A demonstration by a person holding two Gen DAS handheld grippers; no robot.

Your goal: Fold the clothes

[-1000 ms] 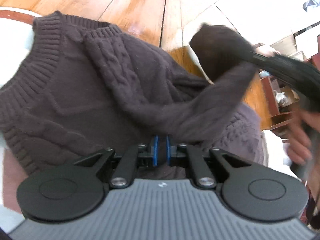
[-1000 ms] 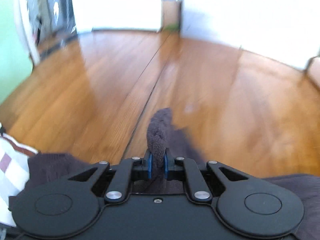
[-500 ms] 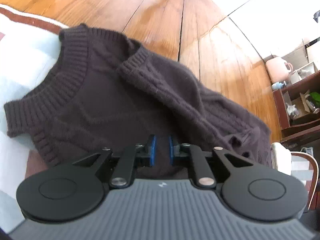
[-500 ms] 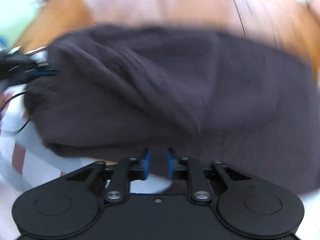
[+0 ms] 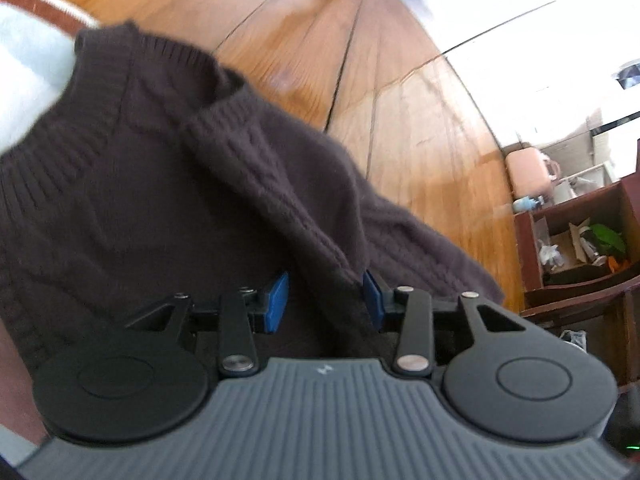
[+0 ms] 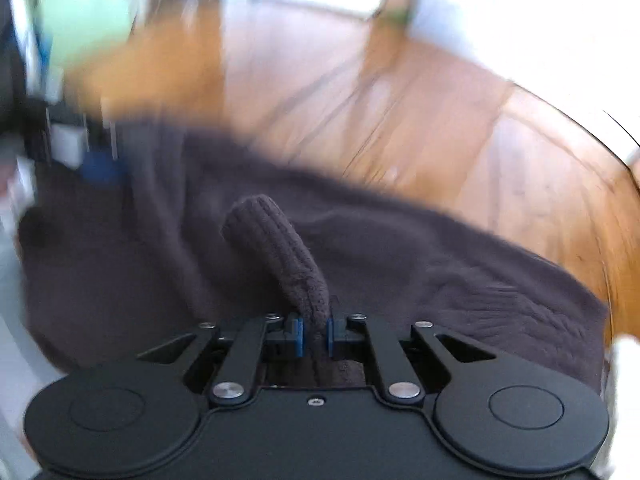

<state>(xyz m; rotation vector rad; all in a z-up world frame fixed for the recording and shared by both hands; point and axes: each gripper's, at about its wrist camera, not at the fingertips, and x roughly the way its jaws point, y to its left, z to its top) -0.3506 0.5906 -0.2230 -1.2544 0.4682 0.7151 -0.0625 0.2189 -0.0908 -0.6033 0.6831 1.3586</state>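
Note:
A dark brown cable-knit sweater (image 5: 132, 208) lies spread over a pale checked cloth, one sleeve (image 5: 288, 200) folded diagonally across its body. My left gripper (image 5: 324, 300) is open just above the sweater, and the sleeve's lower end passes between its blue pads (image 5: 278, 300) without being pinched. In the blurred right wrist view the same sweater (image 6: 400, 264) fills the middle. My right gripper (image 6: 314, 332) is shut on a ribbed fold of the knit (image 6: 280, 256), which sticks up from between the pads.
A wooden floor (image 5: 400, 92) runs behind the sweater. At the right stand a dark wooden shelf (image 5: 580, 240) holding clutter and a pink jug (image 5: 528, 172). The white and brown cloth (image 5: 24, 60) shows at the left edge. A white wall (image 6: 520, 12) lies beyond.
My left gripper, shut on the sleeve a second ago, has let go and opened wide. My right gripper released, swung over the sweater, and has now shut on a ribbed fold.

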